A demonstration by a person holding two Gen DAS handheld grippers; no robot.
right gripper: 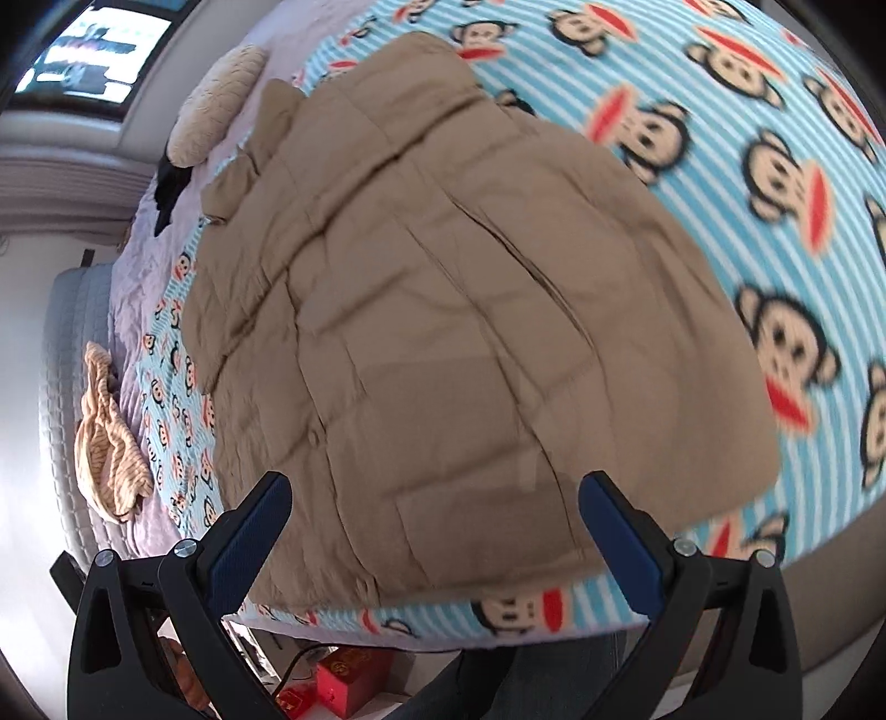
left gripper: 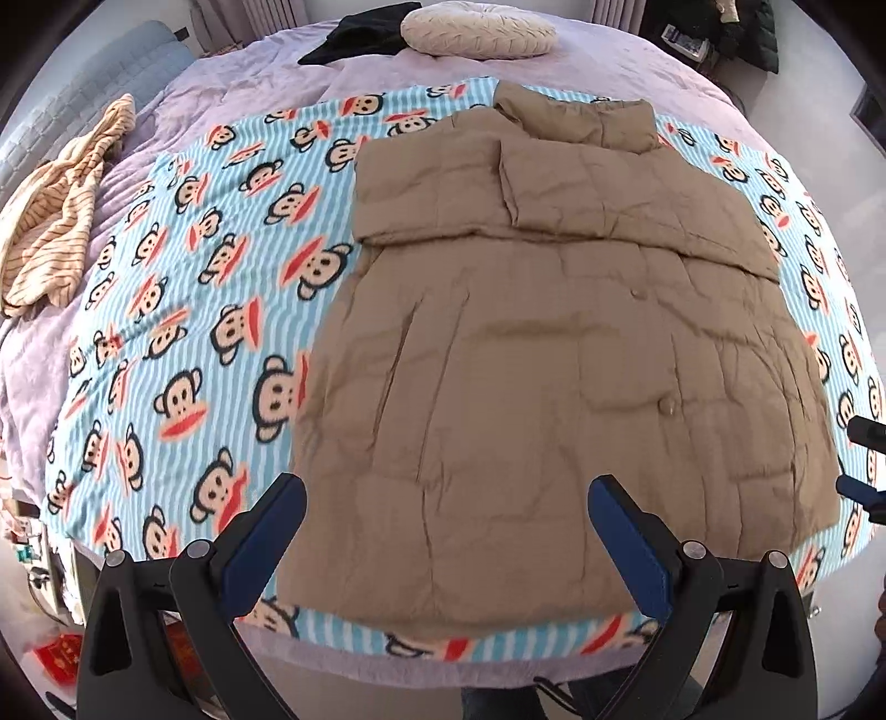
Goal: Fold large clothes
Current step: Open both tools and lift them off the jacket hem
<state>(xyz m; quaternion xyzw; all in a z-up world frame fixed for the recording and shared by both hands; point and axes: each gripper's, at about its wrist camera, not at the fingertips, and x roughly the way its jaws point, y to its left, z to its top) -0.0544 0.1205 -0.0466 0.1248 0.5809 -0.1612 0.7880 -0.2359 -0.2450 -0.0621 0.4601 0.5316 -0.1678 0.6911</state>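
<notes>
A large tan padded jacket point(left gripper: 554, 343) lies flat on a blue striped monkey-print blanket point(left gripper: 183, 288), collar at the far end and both sleeves folded across its chest. Its hem runs along the near bed edge. My left gripper point(left gripper: 446, 493) hovers open above the hem, nothing between its blue pads. In the right wrist view the same jacket point(right gripper: 443, 310) fills the middle, and my right gripper point(right gripper: 434, 493) is open above its lower part, holding nothing. The right gripper's tips point(left gripper: 864, 465) show at the left wrist view's right edge.
A beige striped garment point(left gripper: 61, 210) lies crumpled at the bed's left side. A round cream cushion point(left gripper: 479, 27) and a black cloth point(left gripper: 360, 30) sit at the far end on the lilac bedcover point(left gripper: 249, 77). Red boxes point(right gripper: 349, 681) stand on the floor below the near edge.
</notes>
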